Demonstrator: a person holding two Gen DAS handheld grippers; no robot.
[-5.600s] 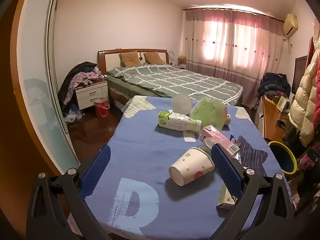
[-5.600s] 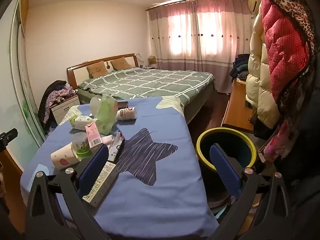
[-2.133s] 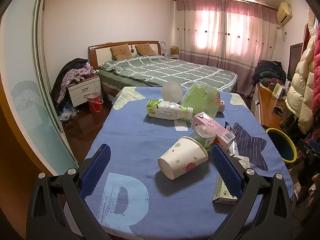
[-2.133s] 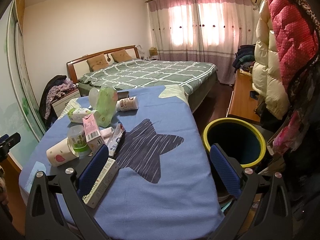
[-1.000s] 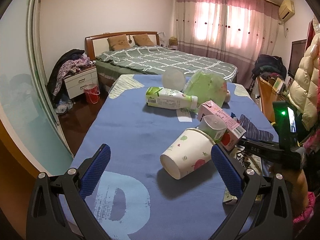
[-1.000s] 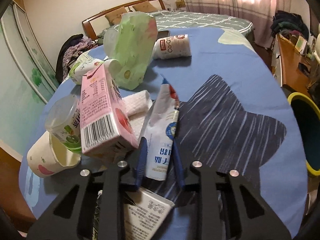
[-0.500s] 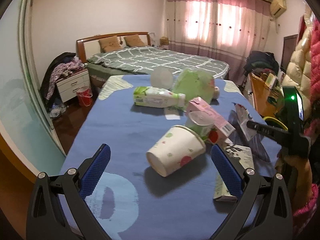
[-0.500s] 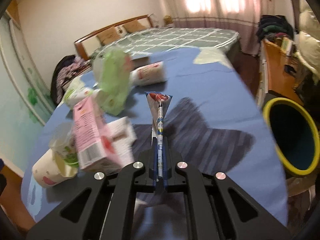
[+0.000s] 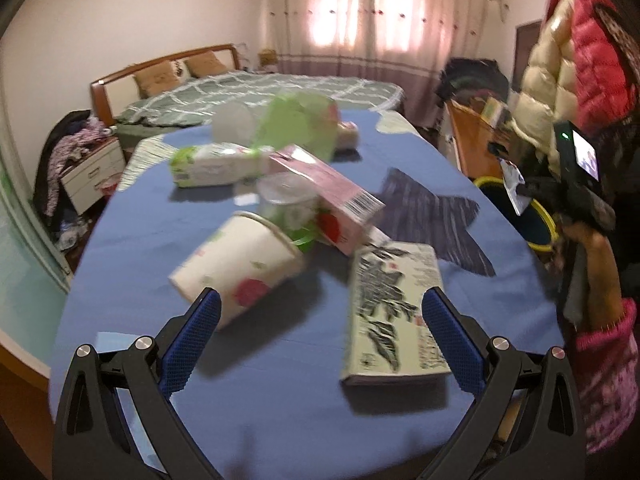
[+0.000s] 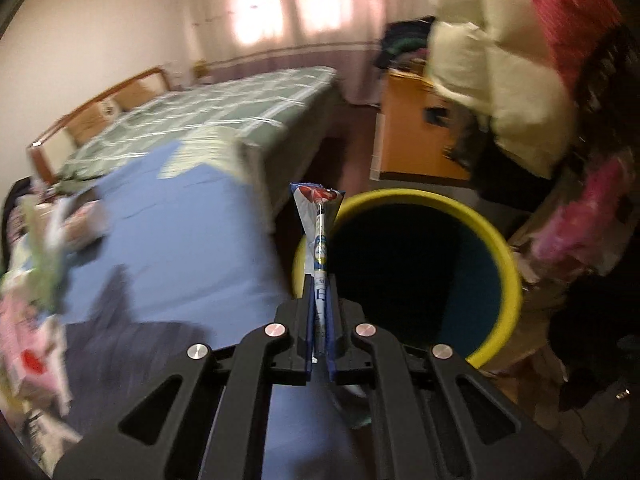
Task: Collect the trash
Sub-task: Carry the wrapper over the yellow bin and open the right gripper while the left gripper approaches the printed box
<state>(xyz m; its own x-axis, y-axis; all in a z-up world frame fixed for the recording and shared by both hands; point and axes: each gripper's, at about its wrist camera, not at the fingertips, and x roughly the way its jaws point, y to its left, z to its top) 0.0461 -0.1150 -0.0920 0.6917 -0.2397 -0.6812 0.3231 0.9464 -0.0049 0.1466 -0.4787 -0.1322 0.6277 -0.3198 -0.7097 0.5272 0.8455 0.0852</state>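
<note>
My right gripper (image 10: 319, 284) is shut on a flat white and blue snack wrapper (image 10: 318, 216) and holds it at the near rim of the yellow-rimmed trash bin (image 10: 508, 280). In the left wrist view the wrapper (image 9: 512, 184) hangs over the bin (image 9: 540, 236) off the table's right side. My left gripper (image 9: 320, 324) is open and empty, low over the blue table (image 9: 132, 208). Before it lie a paper cup (image 9: 240, 260) on its side, a flat printed carton (image 9: 392, 308), a pink carton (image 9: 328, 188) and a clear cup (image 9: 286, 200).
Further back on the table lie a white and green bottle (image 9: 216, 162), a green bag (image 9: 300, 124) and a small cup (image 9: 346, 134). A bed (image 9: 256, 92) stands behind. A wooden desk (image 10: 416, 136) and hanging jackets (image 9: 576, 68) crowd the right side.
My right gripper closed on the wrapper, lifted it off the table and swung right to the bin. My left gripper moved forward and lower toward the paper cup and the printed carton.
</note>
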